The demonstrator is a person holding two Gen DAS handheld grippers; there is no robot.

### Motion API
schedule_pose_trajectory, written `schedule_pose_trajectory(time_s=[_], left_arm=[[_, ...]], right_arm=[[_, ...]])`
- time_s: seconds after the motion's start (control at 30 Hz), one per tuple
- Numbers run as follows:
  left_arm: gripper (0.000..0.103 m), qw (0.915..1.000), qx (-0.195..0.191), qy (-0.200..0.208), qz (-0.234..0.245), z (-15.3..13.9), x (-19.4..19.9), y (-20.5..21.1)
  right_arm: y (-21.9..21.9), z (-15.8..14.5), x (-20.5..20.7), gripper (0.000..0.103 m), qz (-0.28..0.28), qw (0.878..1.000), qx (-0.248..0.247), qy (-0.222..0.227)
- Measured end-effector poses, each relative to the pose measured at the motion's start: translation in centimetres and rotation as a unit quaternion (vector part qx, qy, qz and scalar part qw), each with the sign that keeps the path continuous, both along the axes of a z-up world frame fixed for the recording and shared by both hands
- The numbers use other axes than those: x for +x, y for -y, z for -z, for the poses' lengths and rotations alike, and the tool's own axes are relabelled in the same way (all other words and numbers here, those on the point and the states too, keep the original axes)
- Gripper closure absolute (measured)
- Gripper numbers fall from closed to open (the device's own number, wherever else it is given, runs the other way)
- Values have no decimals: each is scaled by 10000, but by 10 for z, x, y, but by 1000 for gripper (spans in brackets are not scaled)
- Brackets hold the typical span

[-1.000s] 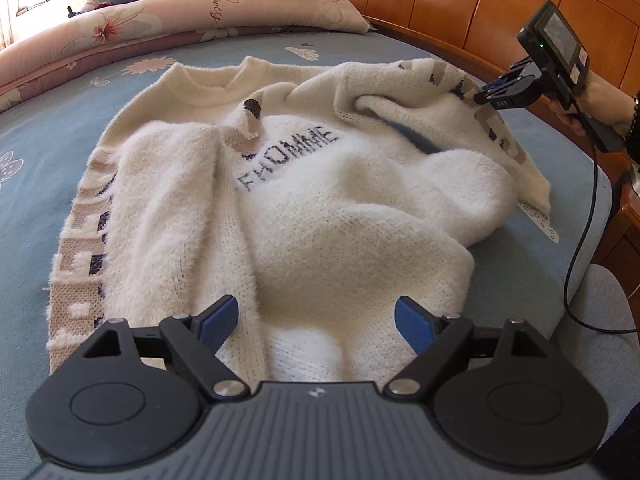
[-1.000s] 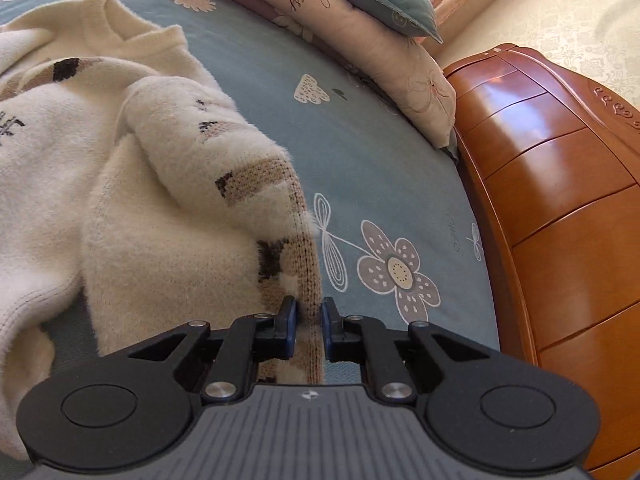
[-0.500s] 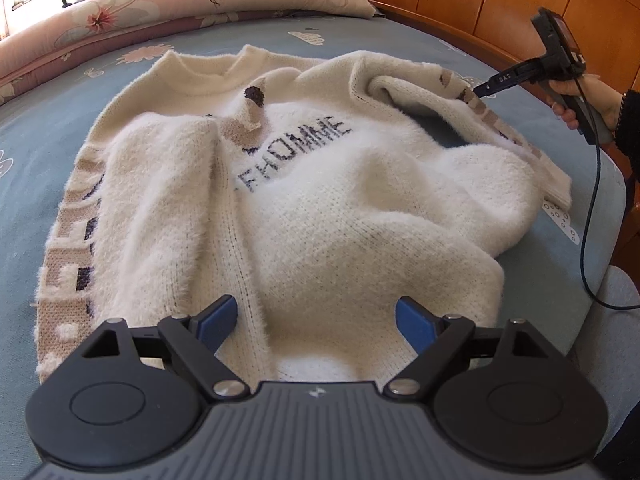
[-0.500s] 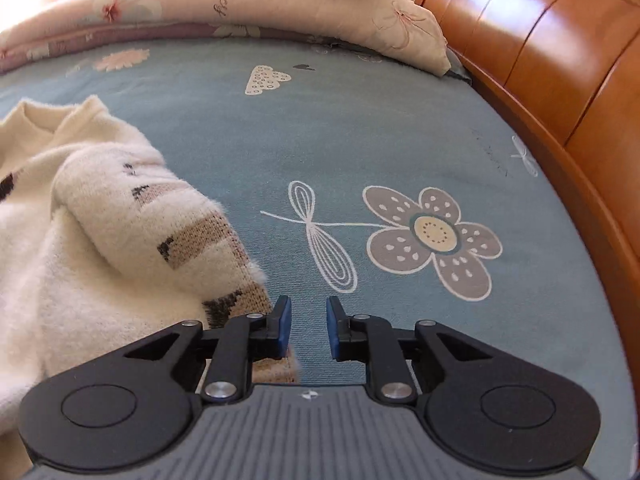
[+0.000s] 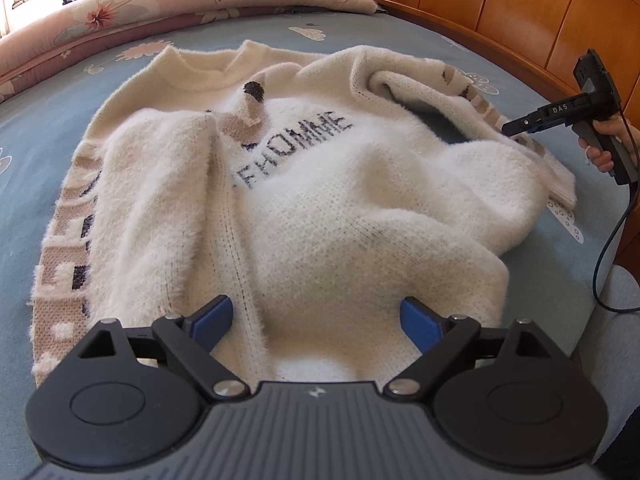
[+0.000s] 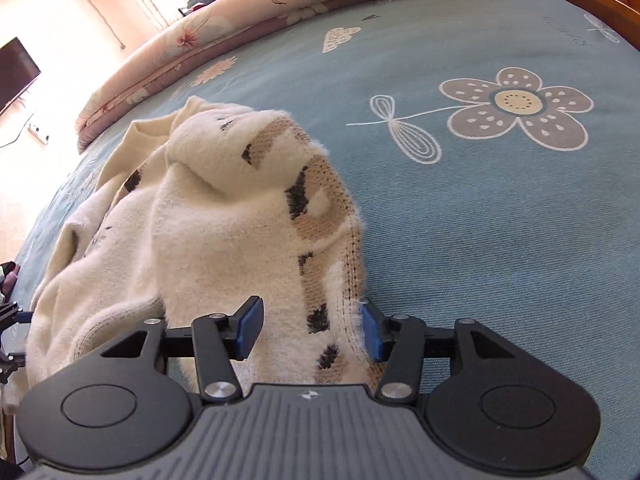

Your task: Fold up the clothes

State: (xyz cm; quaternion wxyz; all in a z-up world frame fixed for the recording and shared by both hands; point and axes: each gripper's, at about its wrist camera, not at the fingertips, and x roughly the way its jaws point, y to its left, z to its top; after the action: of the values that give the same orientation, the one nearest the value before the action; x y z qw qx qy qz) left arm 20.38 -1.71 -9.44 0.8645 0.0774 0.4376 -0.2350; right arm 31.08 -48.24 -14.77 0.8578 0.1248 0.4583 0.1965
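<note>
A fluffy cream sweater [image 5: 304, 200] lettered "HOMME" lies face up and rumpled on the blue bedsheet [image 5: 40, 152]. My left gripper [image 5: 316, 312] hovers over its bottom hem, jaws wide and still opening, with nothing pinched. At the right a hand holds my right gripper [image 5: 516, 125] against the tan-patterned right sleeve [image 5: 460, 92]. In the right wrist view that sleeve [image 6: 316, 240] lies between the right gripper's [image 6: 310, 320] opening jaws. The blue pads [image 6: 250, 330] do not press on it.
Folded floral quilts and pillows [image 5: 192, 4] are stacked along the far side. A wooden bed frame [image 5: 520, 12] curves along the right. A black cable [image 5: 600, 264] hangs by a grey-clad leg [image 5: 616, 320]. A dark screen [image 6: 16, 68] stands far left.
The right gripper let go of the sleeve cuff, its jaws spread, and it rolled and swung down toward the sweater. The sleeve now rests on the bed. The left gripper stayed put.
</note>
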Motion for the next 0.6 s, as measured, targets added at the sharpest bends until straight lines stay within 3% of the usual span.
schedule_pose_trajectory(time_s=[0.07, 0.3, 0.47, 0.6], left_arm=[[12, 10000, 29, 0, -5, 0, 0, 1], [11, 10000, 52, -14, 9, 2, 1, 3], [10, 10000, 63, -25, 12, 2, 1, 3], [10, 10000, 56, -16, -1, 2, 1, 2]], right_arm=[[4, 0, 2, 49, 26, 10000, -60, -52], [12, 5, 1, 82, 304, 9993, -164, -118], [-14, -10, 1, 93, 546, 9920, -1142, -15], [-35, -30, 5, 94, 609, 9703, -2318, 331]])
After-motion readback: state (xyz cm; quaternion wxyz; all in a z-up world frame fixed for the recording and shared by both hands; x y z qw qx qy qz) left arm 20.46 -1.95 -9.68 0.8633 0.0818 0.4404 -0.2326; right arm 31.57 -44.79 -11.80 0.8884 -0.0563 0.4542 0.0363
